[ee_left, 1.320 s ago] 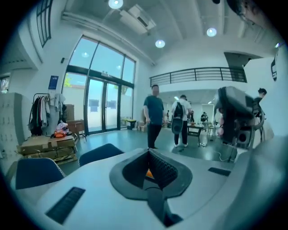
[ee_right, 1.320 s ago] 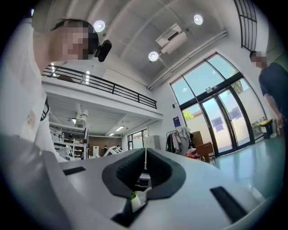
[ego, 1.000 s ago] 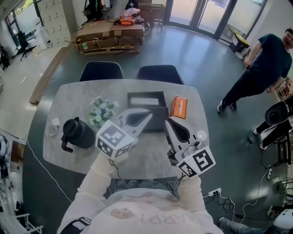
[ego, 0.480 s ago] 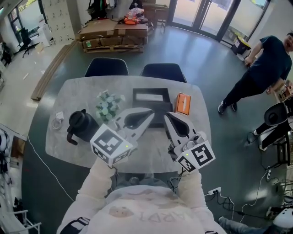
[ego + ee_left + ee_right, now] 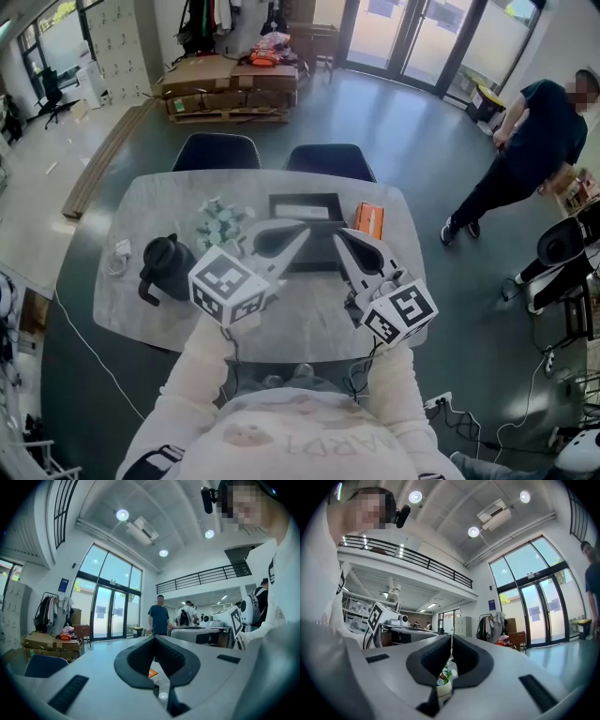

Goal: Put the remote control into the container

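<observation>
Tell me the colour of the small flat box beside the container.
The small flat box is orange; head view.

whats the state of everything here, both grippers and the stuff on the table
left gripper, shut, empty
right gripper, shut, empty
container, open on top
black jug, upright
flower pot, upright
orange box, lying flat

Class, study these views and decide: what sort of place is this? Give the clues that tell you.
Probably a lab or workshop hall, not a home: a mezzanine railing under a high ceiling, tall glass doors, and cardboard boxes stacked on the bare floor.
</observation>
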